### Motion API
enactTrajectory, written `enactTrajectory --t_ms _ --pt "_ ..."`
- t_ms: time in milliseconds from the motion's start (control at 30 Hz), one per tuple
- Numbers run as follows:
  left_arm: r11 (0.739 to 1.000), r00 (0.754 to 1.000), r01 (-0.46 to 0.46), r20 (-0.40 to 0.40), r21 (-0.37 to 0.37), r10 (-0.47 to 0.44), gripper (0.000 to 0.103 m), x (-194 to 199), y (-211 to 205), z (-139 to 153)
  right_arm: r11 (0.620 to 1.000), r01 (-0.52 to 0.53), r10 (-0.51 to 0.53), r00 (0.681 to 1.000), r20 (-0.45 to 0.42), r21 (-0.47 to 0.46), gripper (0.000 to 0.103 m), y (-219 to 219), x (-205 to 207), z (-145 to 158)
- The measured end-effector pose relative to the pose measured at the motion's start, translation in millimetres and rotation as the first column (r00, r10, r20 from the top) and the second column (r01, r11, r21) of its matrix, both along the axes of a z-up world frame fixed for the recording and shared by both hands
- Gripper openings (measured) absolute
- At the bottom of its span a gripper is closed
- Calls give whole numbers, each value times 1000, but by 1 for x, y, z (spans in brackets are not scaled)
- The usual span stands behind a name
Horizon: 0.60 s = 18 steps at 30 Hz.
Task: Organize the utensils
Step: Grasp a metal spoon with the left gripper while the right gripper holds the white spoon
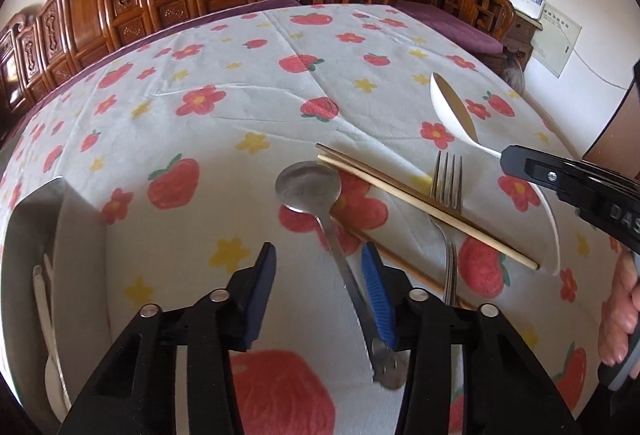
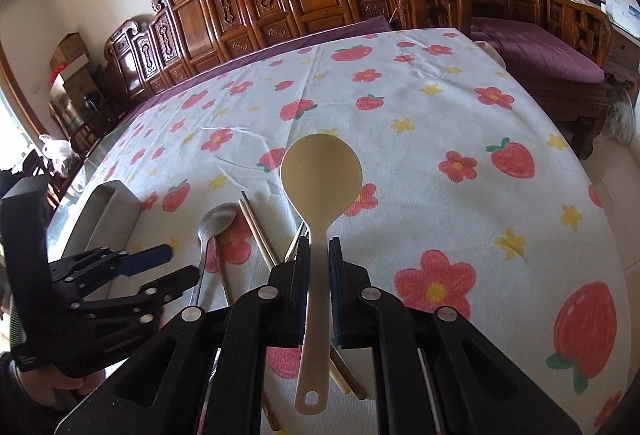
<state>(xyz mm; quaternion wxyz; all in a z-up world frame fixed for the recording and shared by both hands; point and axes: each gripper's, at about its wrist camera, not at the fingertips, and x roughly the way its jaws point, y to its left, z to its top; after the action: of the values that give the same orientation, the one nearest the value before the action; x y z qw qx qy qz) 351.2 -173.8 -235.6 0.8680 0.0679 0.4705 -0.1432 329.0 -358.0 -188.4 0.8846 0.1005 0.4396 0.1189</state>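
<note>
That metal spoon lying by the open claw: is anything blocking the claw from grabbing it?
Nothing visible does. The round-bowled metal spoon lies on the cloth with its handle already beside the left claw's blue finger; the wooden chopsticks lie farther right.

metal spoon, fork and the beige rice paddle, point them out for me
metal spoon (image 1: 308, 185): left wrist view, on its round bowl.
fork (image 1: 447, 179): left wrist view, on the tines.
beige rice paddle (image 2: 321, 171): right wrist view, on the wide blade, handle clamped in the right tongs (image 2: 319, 255).
</note>
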Motion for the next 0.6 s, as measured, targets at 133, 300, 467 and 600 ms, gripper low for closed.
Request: enactTrajectory --t_ms 133,300,467,600 --pt "1000 999 -16 -32 11 17 24 10 -5 -8 1000 -6 6 1000 0 3 11 2 -1 0" --pt "999 999 -29 -33 28 30 23 13 -9 -9 1000 -12 12 1000 0 5 11 4 0 1" --pt "999 999 -22 -40 25 23 6 10 -8 -8 1000 -21 21 1000 3 -2 11 8 0 1" --pt "999 999 -13 -30 32 14 5 0 -2 -2 999 -31 31 1000 7 -14 11 14 -2 2"
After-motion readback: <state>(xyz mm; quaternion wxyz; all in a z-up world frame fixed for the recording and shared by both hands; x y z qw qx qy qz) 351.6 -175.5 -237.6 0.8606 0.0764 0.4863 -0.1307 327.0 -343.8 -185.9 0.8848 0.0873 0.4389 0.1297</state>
